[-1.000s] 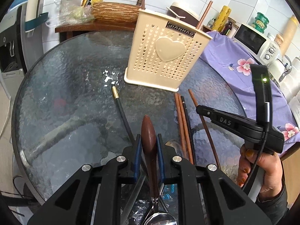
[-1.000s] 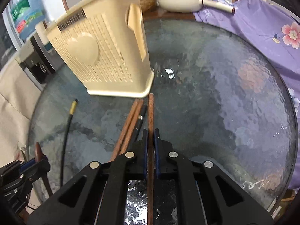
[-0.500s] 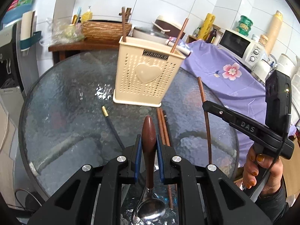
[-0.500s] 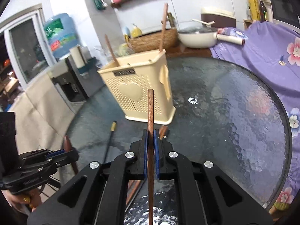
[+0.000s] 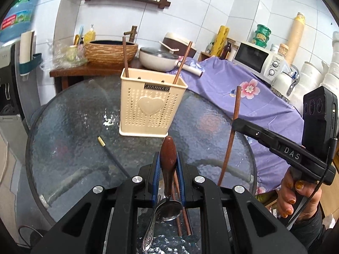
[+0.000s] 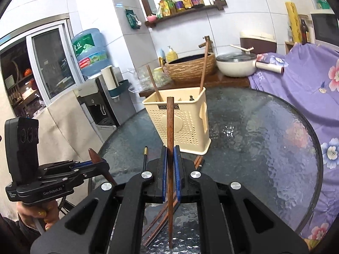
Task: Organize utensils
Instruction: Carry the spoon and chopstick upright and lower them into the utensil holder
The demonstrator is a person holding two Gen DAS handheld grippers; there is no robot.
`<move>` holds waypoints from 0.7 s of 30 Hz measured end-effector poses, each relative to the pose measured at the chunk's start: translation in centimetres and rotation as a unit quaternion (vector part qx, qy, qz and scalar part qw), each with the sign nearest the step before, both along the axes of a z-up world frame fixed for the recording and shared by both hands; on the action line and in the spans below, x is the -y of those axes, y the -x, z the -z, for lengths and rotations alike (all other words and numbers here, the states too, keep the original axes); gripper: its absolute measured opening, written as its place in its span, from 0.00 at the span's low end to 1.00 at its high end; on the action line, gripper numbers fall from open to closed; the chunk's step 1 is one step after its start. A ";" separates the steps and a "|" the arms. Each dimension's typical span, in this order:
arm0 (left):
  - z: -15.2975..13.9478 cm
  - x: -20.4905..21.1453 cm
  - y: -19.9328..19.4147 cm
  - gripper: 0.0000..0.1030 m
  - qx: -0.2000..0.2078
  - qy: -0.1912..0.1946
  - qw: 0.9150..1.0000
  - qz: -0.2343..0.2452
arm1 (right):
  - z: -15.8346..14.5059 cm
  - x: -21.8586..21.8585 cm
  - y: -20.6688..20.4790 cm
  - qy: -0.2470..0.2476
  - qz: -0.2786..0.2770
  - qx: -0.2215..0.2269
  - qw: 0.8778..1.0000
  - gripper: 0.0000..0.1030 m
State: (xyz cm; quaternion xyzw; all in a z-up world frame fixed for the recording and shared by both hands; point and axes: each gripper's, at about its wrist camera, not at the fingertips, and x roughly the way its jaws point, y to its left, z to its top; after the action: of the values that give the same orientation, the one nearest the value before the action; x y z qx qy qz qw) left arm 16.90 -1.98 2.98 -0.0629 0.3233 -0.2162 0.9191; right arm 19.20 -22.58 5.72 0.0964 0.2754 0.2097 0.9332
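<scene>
A cream perforated utensil holder (image 5: pixel 151 108) stands on the round glass table (image 5: pixel 70 127) with two wooden chopsticks (image 5: pixel 125 57) in it; it also shows in the right wrist view (image 6: pixel 182 124). My left gripper (image 5: pixel 168 160) is shut on a spoon with a brown wooden handle (image 5: pixel 168 158), held above the table before the holder. My right gripper (image 6: pixel 170 163) is shut on a wooden chopstick (image 6: pixel 170 127), upright; it shows at the right in the left wrist view (image 5: pixel 232 127). A black gold-tipped chopstick (image 5: pixel 112 156), wooden chopsticks (image 6: pixel 161 218) and a metal spoon (image 5: pixel 150 230) lie on the table.
A purple flowered cloth (image 5: pixel 243 97) covers a counter right of the table, with a microwave (image 5: pixel 257 61) on it. A wooden shelf behind the table bears a woven basket (image 5: pixel 110 50) and a white pot (image 5: pixel 159 60). A water dispenser (image 6: pixel 93 78) stands at the left.
Both grippers have risen from the table and tilted up, lifting the spoon and the chopstick. The holder now looks farther away and the wall shelf has come into view.
</scene>
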 end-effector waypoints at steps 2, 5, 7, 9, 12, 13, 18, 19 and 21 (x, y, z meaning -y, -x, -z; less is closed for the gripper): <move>-0.6 0.1 -0.1 0.14 0.008 0.000 1.000 0.002 | -0.5 -0.1 0.1 0.002 0.000 0.006 1.000 0.07; -1.4 0.0 -0.1 0.14 0.018 0.001 1.000 0.005 | -1.4 -0.3 0.2 0.006 -0.002 0.015 1.000 0.07; -2.0 0.2 -0.3 0.14 0.025 0.000 1.000 0.008 | -2.0 -0.3 0.0 0.005 -0.002 0.021 1.000 0.07; -2.4 0.4 -0.5 0.14 0.033 -0.001 0.999 0.009 | -2.6 -0.4 -0.1 0.007 0.003 0.028 1.000 0.07; -3.7 0.6 -1.1 0.14 0.051 -0.002 0.999 0.004 | -3.7 -0.5 -0.6 0.009 0.007 0.040 0.999 0.07; -4.4 0.6 -1.6 0.14 0.060 -0.001 0.998 -0.001 | -4.4 -0.6 -1.0 0.009 0.011 0.047 0.999 0.07; -8.4 0.1 -4.3 0.14 0.098 0.009 0.995 -0.030 | -7.7 -0.8 -2.7 0.011 0.021 0.078 0.997 0.07; -9.2 0.1 -4.8 0.14 0.105 0.009 0.994 -0.036 | -8.5 -0.9 -3.2 0.013 0.023 0.084 0.996 0.07; -11.0 0.0 -6.1 0.14 0.124 0.007 0.991 -0.054 | -10.1 -1.1 -4.3 0.013 0.028 0.095 0.995 0.07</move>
State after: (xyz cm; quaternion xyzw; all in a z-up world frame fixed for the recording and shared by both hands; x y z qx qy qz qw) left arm 23.04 -1.96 13.95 -0.0591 0.2013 -0.1741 0.9621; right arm 23.53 -21.49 15.79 0.0718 0.1852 0.1884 0.9618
